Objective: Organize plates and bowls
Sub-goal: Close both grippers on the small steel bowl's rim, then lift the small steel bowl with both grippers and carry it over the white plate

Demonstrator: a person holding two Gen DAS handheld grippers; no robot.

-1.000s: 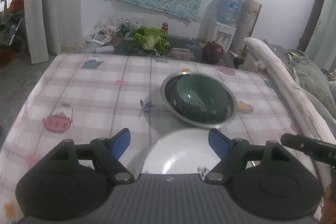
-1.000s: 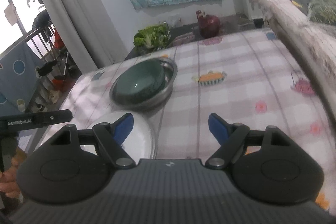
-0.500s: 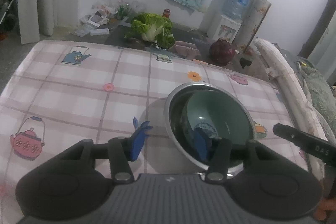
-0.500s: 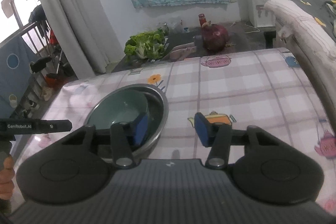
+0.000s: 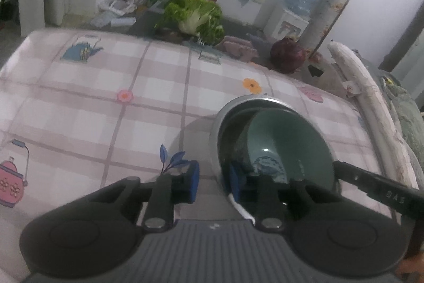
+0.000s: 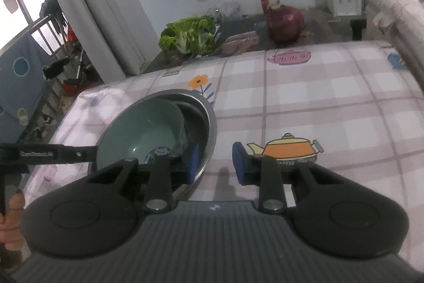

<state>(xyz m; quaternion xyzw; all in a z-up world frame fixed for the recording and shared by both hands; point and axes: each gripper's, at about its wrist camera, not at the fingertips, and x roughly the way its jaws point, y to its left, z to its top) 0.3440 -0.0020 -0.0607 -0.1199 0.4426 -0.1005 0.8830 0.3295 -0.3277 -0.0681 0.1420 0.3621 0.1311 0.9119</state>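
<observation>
A steel bowl [image 5: 225, 121] stands on the checked tablecloth with a green bowl [image 5: 288, 150] tilted inside it. My left gripper [image 5: 213, 181] straddles the steel bowl's near left rim, one blue pad outside and one inside, jaws narrowed with a gap. A sliver of the white plate [image 5: 242, 210] shows under its right finger. In the right wrist view my right gripper [image 6: 215, 163] straddles the steel bowl's [image 6: 209, 123] right rim, left pad inside, right pad outside, jaws narrowed with a gap. The green bowl [image 6: 140, 134] leans to the left there.
The table [image 5: 106, 102] carries a pink checked cloth with teapot prints. Behind its far edge lie a cabbage [image 5: 196, 17], a dark red vase [image 5: 287, 56] and a water dispenser [image 5: 299, 7]. A padded white rail [image 5: 371, 97] runs along the right side.
Both grippers moved forward from the white plate to the steel bowl and narrowed their jaws around its opposite rims. The green bowl now sits tilted inside.
</observation>
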